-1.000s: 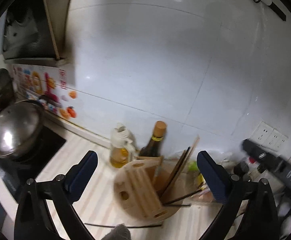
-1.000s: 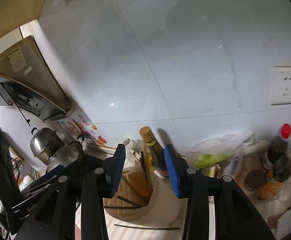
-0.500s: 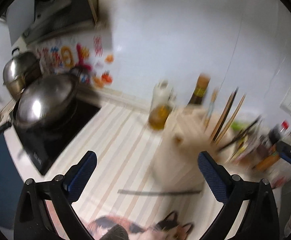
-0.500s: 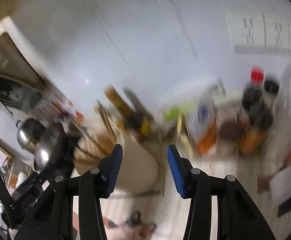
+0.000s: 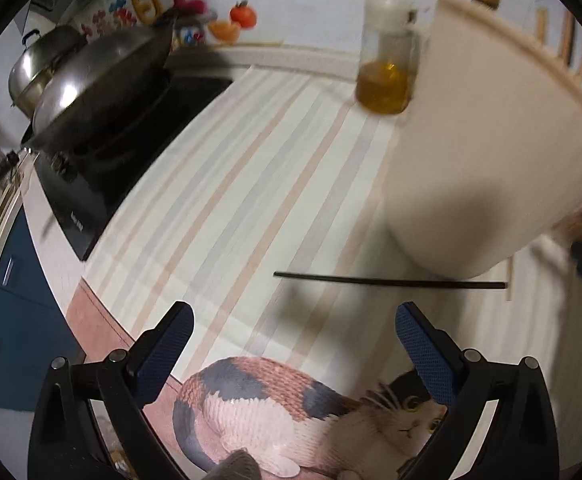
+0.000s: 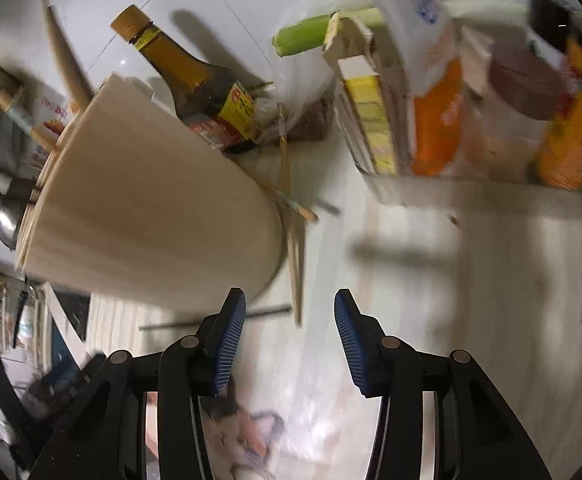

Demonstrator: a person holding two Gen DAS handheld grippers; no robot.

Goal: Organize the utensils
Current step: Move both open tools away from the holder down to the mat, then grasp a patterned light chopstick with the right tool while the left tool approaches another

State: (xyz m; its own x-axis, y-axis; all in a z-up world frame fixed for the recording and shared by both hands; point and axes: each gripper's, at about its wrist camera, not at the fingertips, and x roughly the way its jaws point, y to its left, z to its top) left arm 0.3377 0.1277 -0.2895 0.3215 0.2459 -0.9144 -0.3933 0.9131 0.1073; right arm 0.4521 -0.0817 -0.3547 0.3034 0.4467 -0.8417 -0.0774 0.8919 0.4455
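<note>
Left wrist view: the left gripper (image 5: 293,334) stands wide apart, empty. A black chopstick (image 5: 387,281) lies flat at centre right, touching the base of the cream utensil holder (image 5: 491,152).

Right wrist view: the right gripper (image 6: 289,320) is released, having just narrowed slightly, nothing between. Wooden chopsticks (image 6: 296,256) lie just beside the holder, centre frame.

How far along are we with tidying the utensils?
Done: some chopsticks already stand in the holder. In hand: nothing; the left gripper and right gripper are both open and empty. Left: the black chopstick and wooden chopsticks lying on the counter.
</note>
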